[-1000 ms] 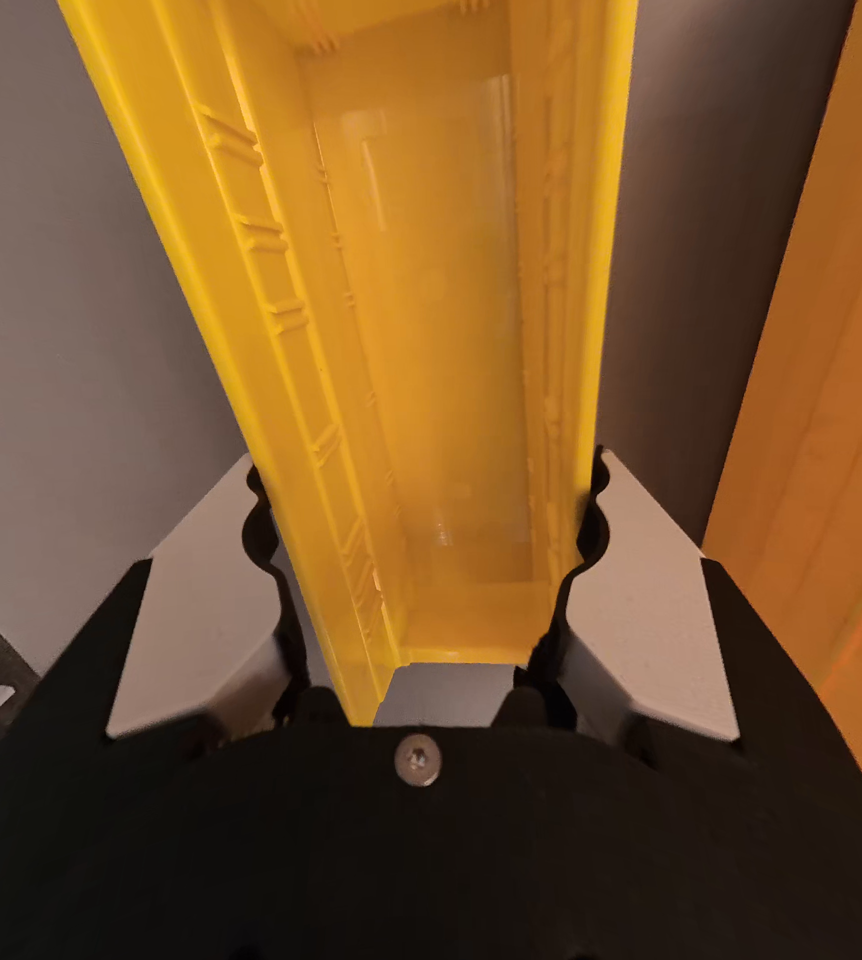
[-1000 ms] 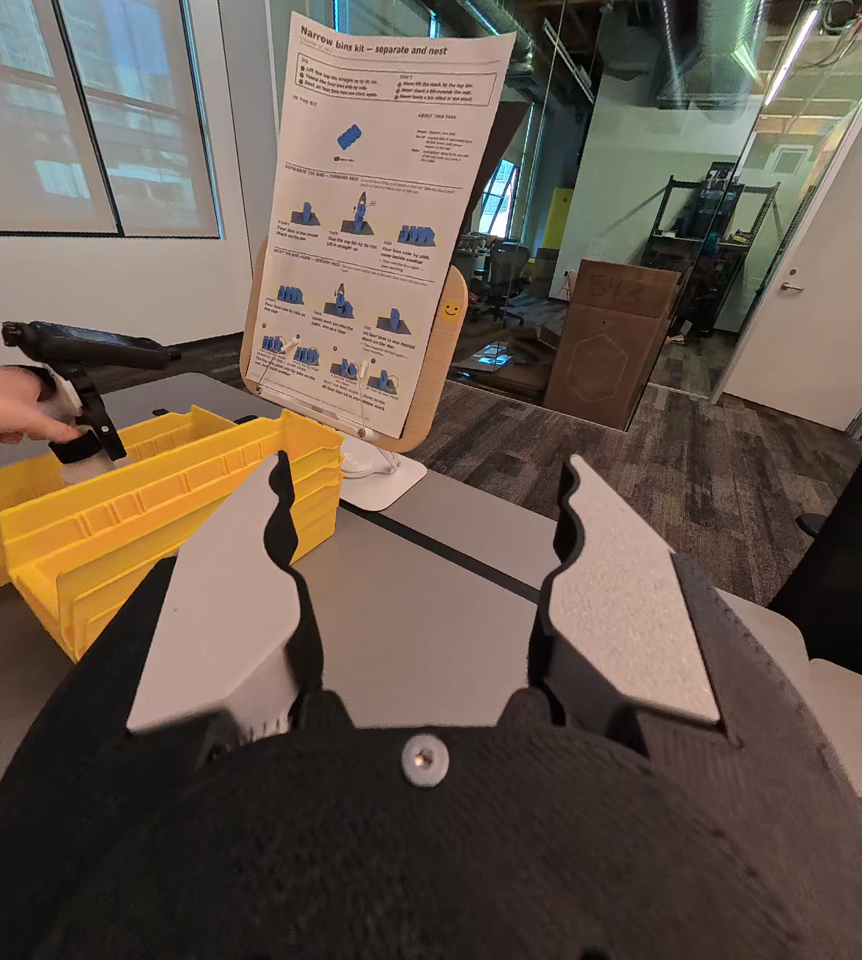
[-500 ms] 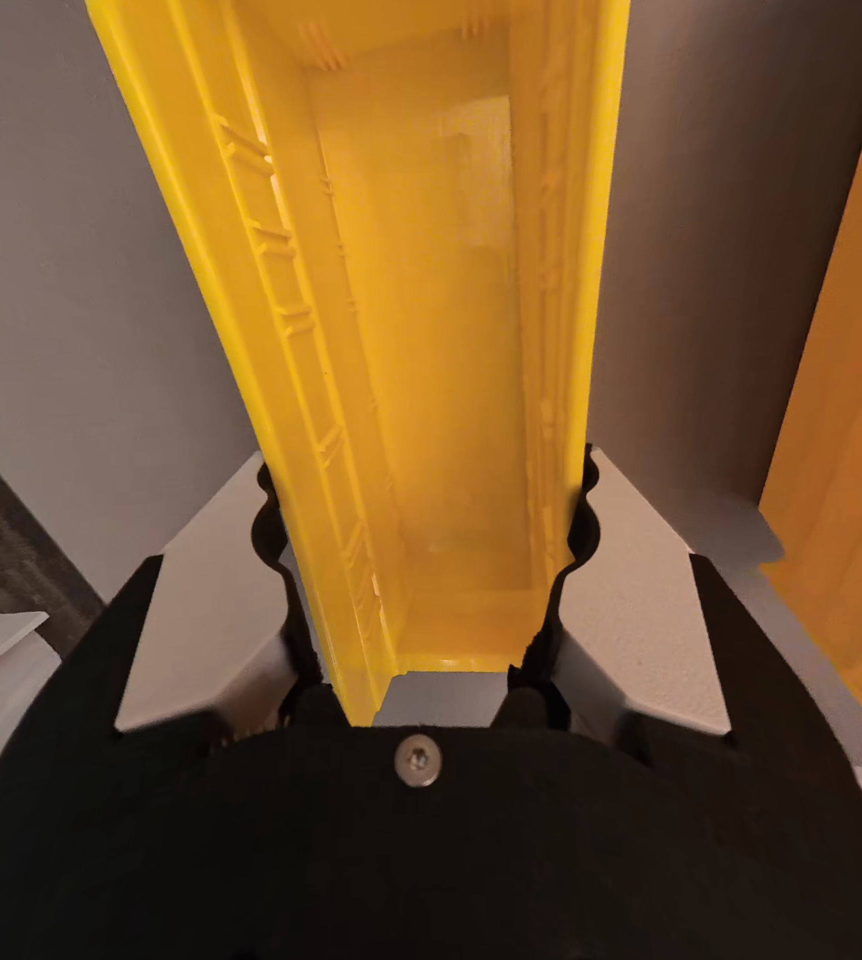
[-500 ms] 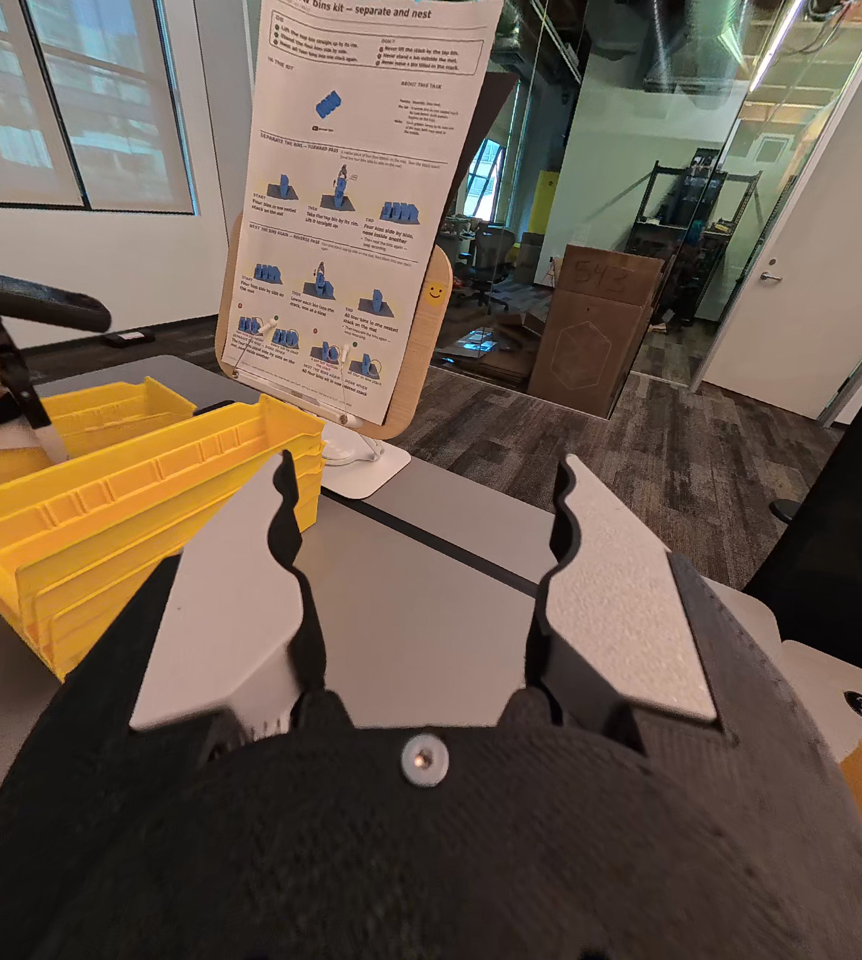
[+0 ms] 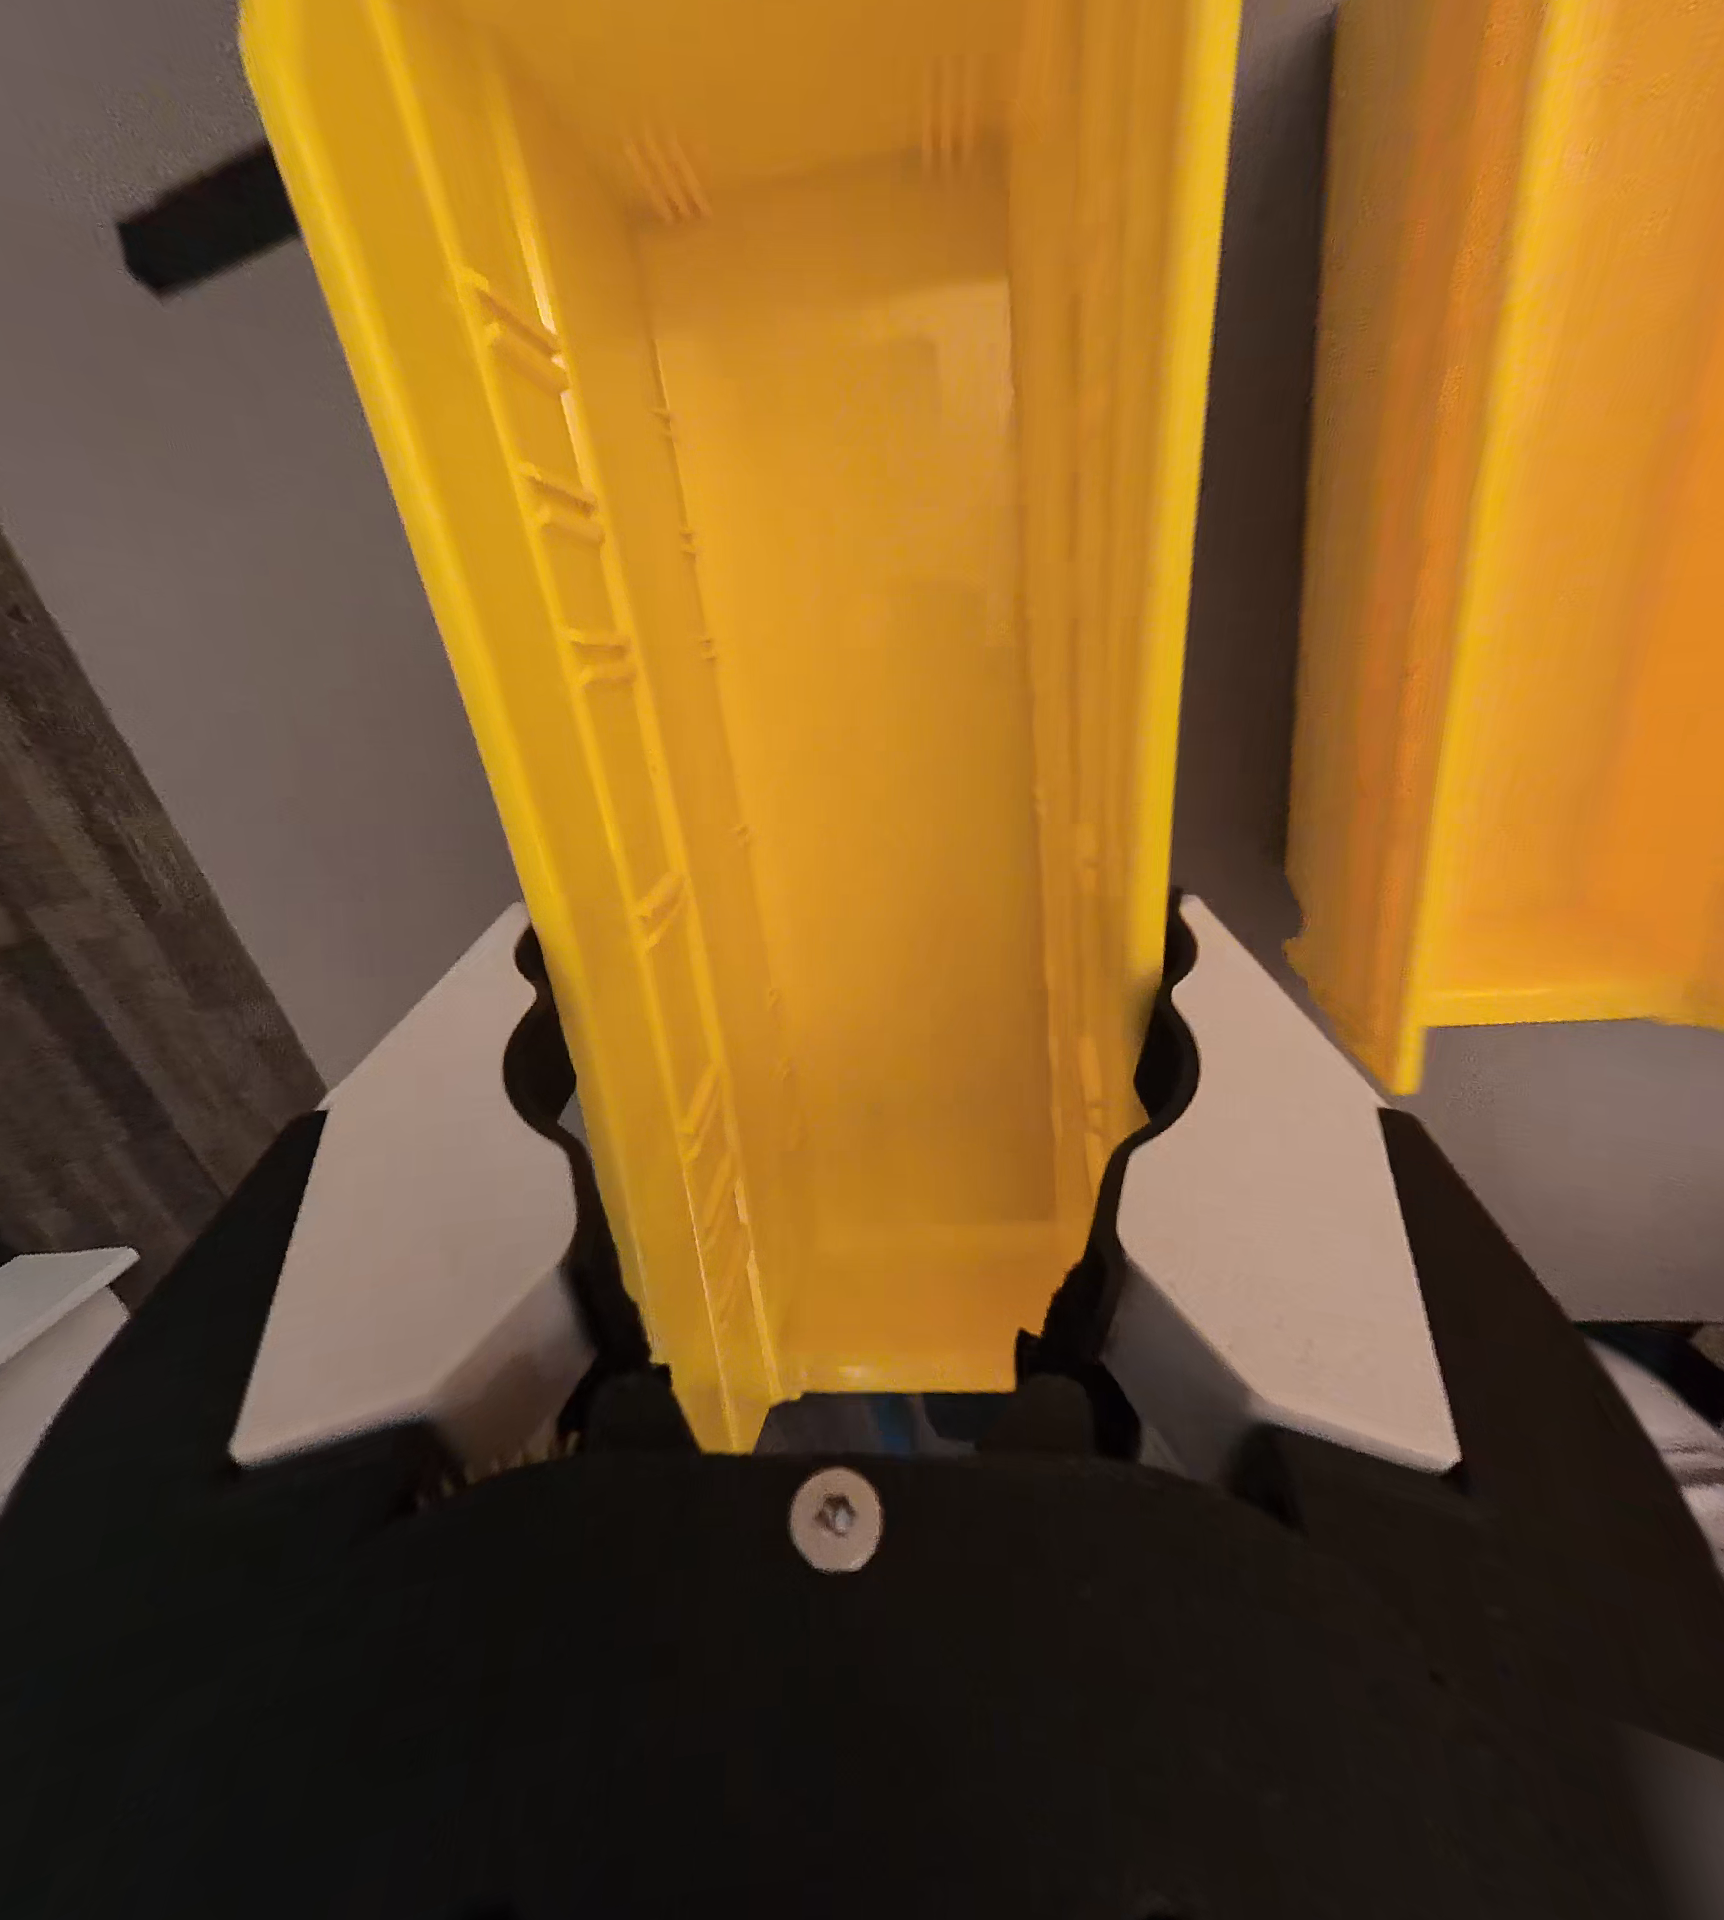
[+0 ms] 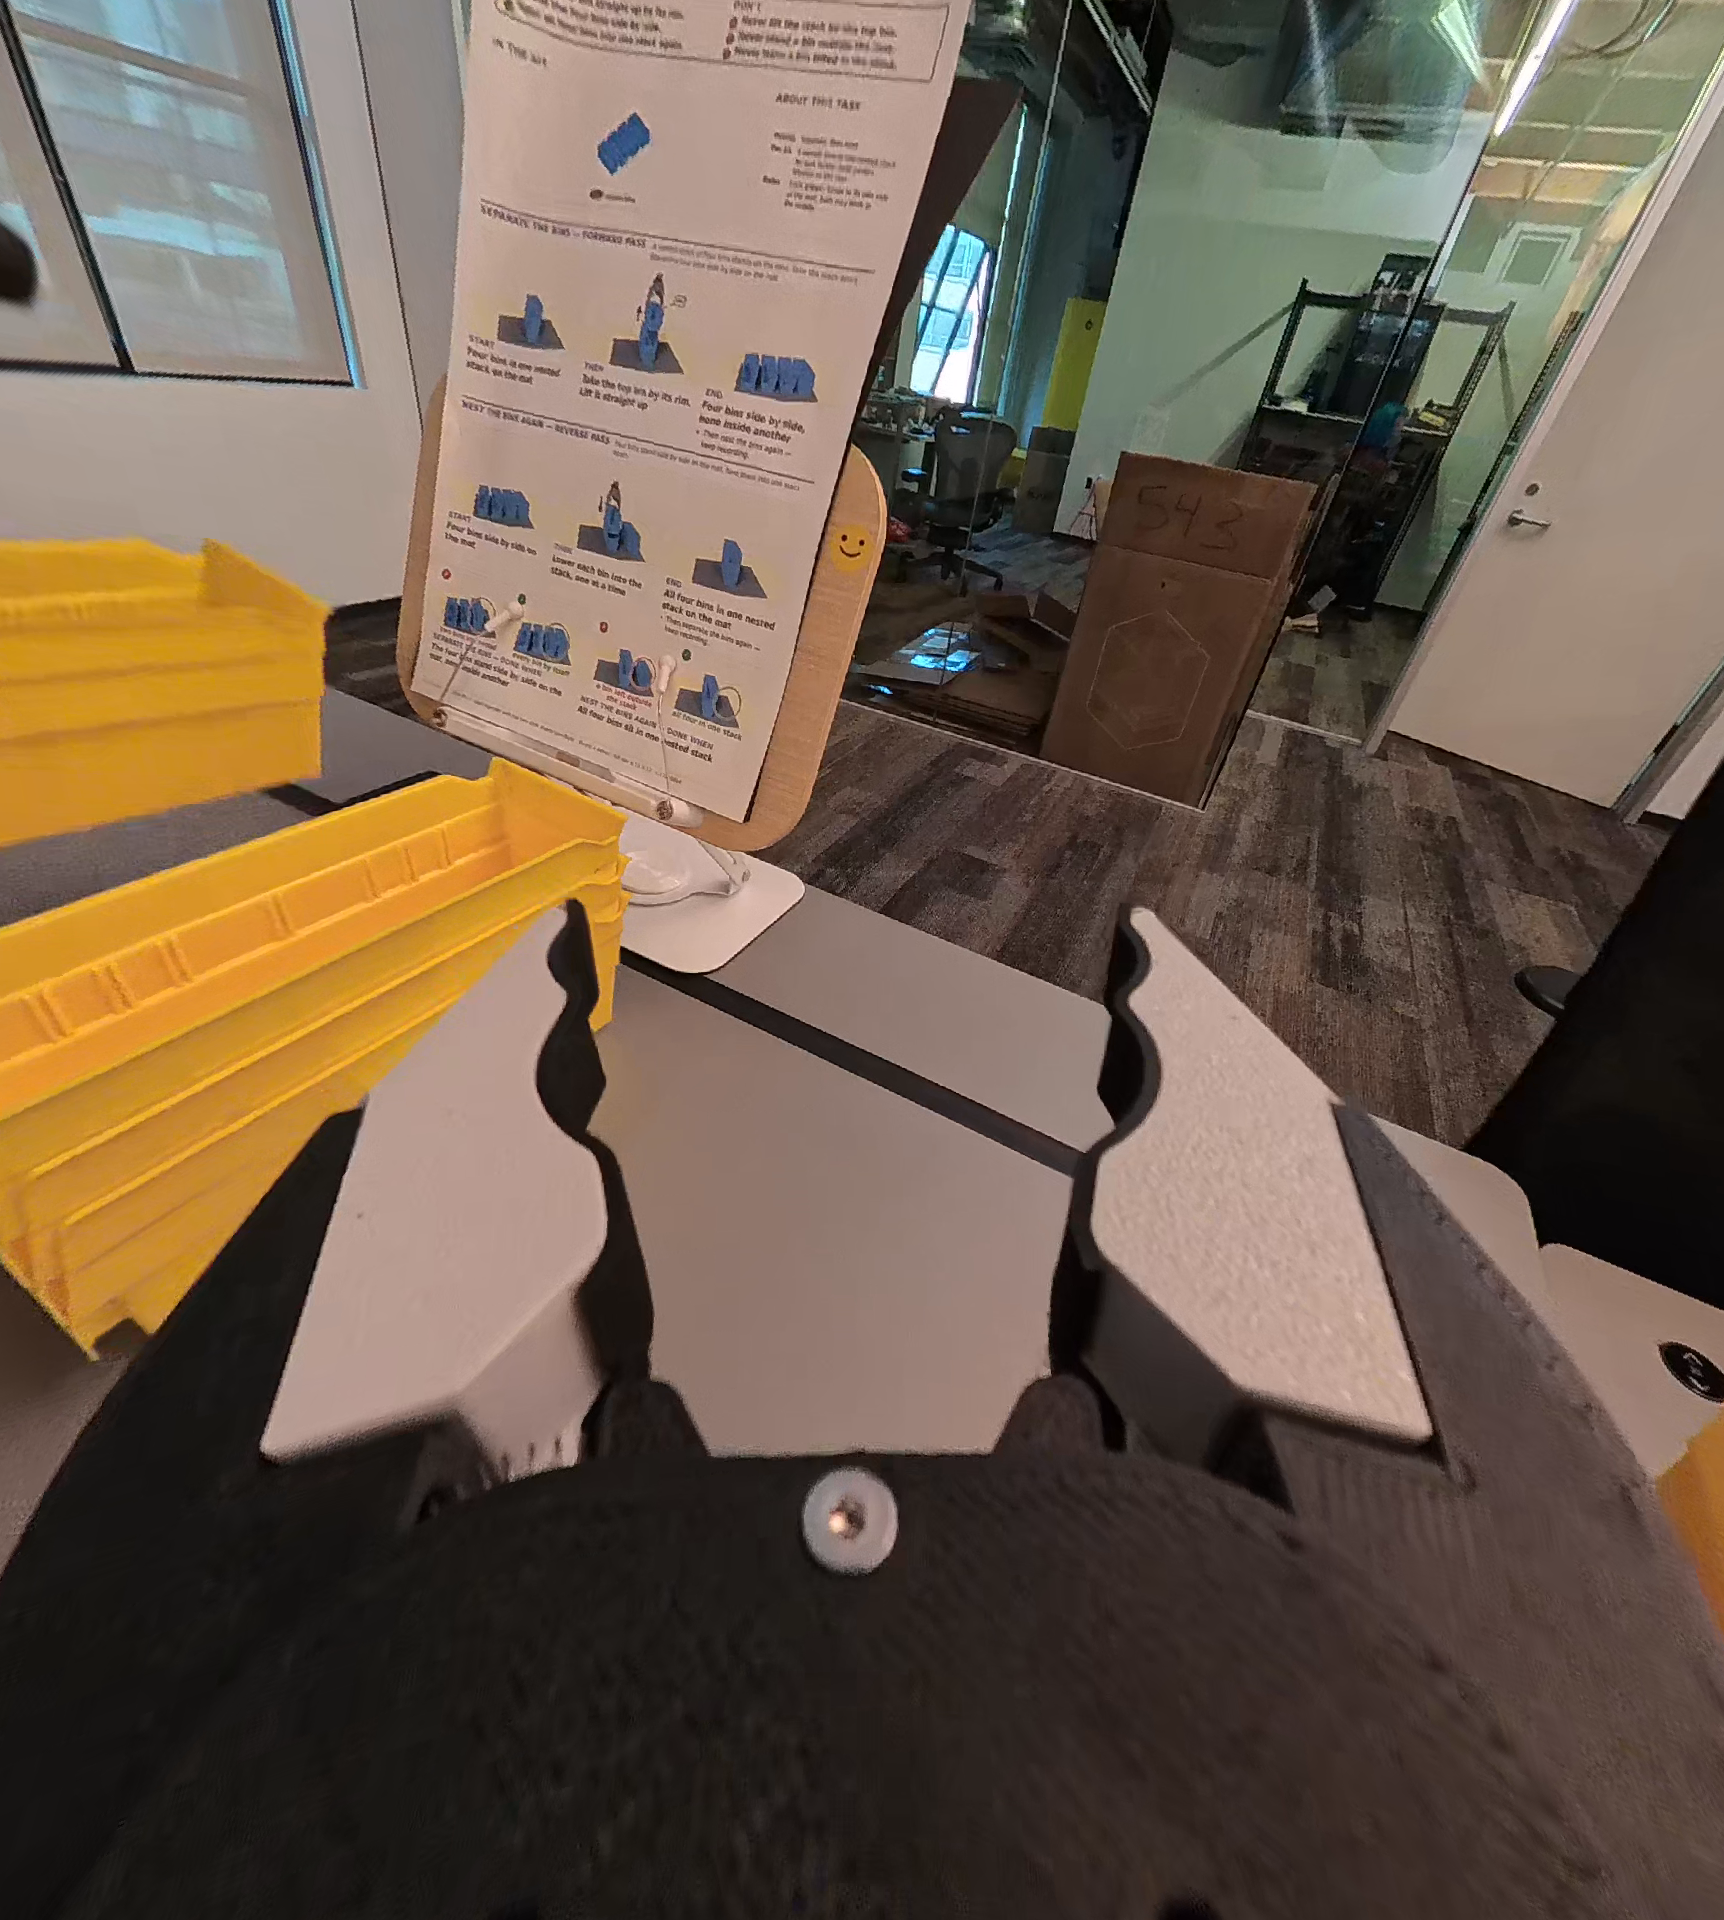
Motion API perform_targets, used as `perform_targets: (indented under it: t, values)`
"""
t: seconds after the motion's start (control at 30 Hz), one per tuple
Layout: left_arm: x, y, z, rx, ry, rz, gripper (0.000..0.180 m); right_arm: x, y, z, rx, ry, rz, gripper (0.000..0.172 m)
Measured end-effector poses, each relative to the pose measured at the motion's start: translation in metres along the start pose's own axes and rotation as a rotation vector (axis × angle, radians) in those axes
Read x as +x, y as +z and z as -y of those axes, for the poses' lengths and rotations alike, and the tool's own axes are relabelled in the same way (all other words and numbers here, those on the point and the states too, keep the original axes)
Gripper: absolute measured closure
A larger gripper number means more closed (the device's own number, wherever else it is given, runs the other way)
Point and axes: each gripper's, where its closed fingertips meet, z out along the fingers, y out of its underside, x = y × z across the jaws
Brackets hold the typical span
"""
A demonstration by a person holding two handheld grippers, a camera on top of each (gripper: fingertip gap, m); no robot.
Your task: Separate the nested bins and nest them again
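The left gripper clamps both long walls of a narrow yellow bin that runs straight ahead of it, lifted off the table. Held near one end, the bin could sag or twist free. The right gripper hangs spread and empty, the nested yellow stack at its left; misaligned lowering could jam rims.

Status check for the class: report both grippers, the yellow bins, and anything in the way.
Left gripper clamped across lifted yellow bin. Right gripper open, empty, above table. Nested stack alongside; instruction sheet stand behind it.
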Motion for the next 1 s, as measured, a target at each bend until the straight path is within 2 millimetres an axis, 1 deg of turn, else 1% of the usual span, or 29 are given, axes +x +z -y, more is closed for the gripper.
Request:
perform_targets:
  t: [0.03,0.1,0.2,0.27,0.37,0.47,0.5,0.57,0.7,0.83,0.9,1.0]
  values:
    - [0.005,-0.013,0.006,0.021,-0.003,0.004,0.068,0.002,0.001,-0.003,-0.016,0.001,-0.010,0.073]
    - [0.021,-0.037,0.017,0.052,0.007,0.000,0.067,0.004,0.004,-0.009,-0.043,0.003,-0.020,0.073]
    - [0.056,-0.060,0.032,0.086,0.016,-0.053,0.068,0.005,0.009,-0.018,-0.079,-0.003,-0.024,0.073]
    - [0.085,-0.066,0.040,0.090,0.017,-0.122,0.068,0.006,0.012,-0.022,-0.099,-0.012,-0.030,0.073]
    - [0.126,-0.067,0.054,0.105,-0.012,-0.259,0.069,0.008,0.015,-0.030,-0.134,-0.009,-0.046,0.074]
    - [0.153,-0.062,0.059,0.085,-0.038,-0.341,0.070,0.006,0.018,-0.037,-0.162,0.013,-0.027,0.075]
    - [0.158,-0.059,0.060,0.081,-0.043,-0.345,0.070,0.005,0.018,-0.038,-0.166,0.015,-0.021,0.075]
    - [0.161,-0.052,0.061,0.081,-0.049,-0.319,0.071,0.005,0.018,-0.040,-0.173,0.014,-0.017,0.075]
    - [0.154,-0.039,0.065,0.096,-0.073,-0.233,0.070,0.006,0.015,-0.037,-0.160,0.027,-0.006,0.075]
    - [0.166,-0.024,0.065,0.080,-0.107,-0.275,0.068,0.009,0.011,-0.034,-0.136,0.053,0.007,0.075]
    - [0.166,-0.023,0.070,0.101,-0.136,-0.290,0.069,0.011,0.009,-0.035,-0.139,0.059,0.011,0.075]
    - [0.157,-0.023,0.070,0.099,-0.142,-0.239,0.069,0.014,0.006,-0.034,-0.135,0.064,0.008,0.075]
